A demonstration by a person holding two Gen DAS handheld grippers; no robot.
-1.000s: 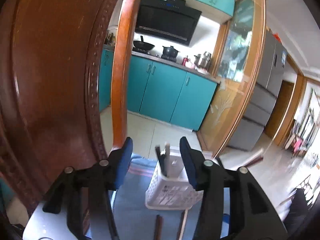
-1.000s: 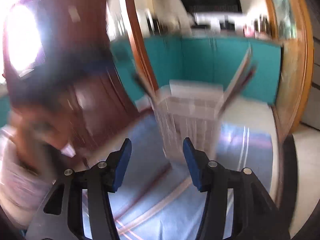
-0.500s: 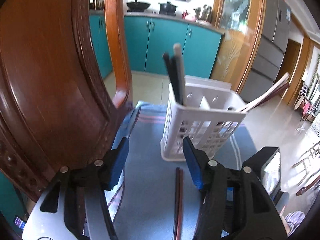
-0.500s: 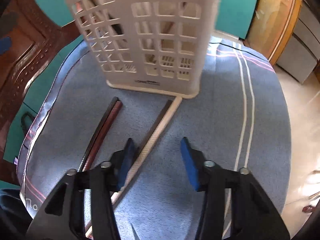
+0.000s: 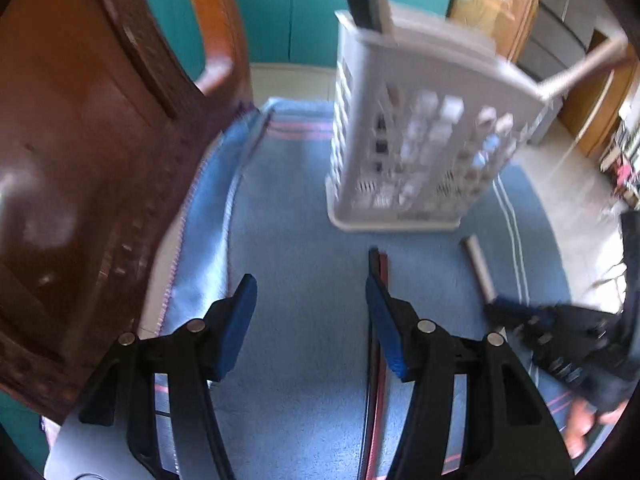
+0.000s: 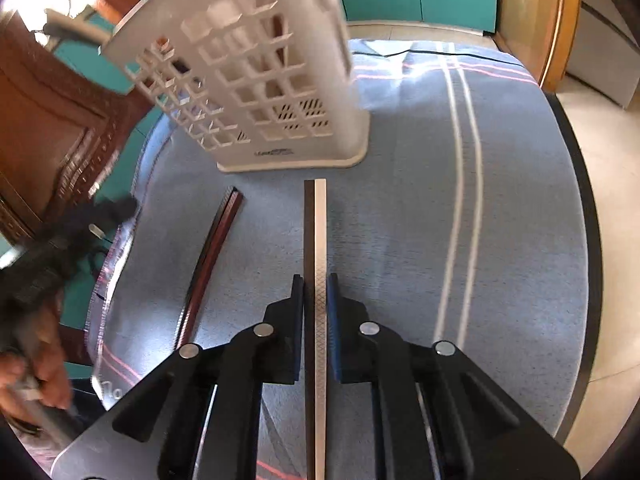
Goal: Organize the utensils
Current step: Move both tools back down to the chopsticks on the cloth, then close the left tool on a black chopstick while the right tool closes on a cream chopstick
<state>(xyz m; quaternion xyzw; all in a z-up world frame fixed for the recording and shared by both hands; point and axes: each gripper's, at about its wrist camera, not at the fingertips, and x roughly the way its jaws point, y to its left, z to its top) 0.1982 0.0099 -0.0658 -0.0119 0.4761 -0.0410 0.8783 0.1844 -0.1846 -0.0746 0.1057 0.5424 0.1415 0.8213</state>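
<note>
White plastic lattice utensil basket (image 6: 256,80) stands ahead of both grippers on blue striped cloth (image 6: 440,240); carved brown wooden chair (image 5: 80,160) left of left gripper (image 5: 310,320).

Right gripper (image 6: 315,308) closing on pale flat chopstick pair (image 6: 316,240), patterned, pads against it.

Left gripper half open, empty; dark red chopstick pair (image 5: 378,280) beside its right finger.
</note>
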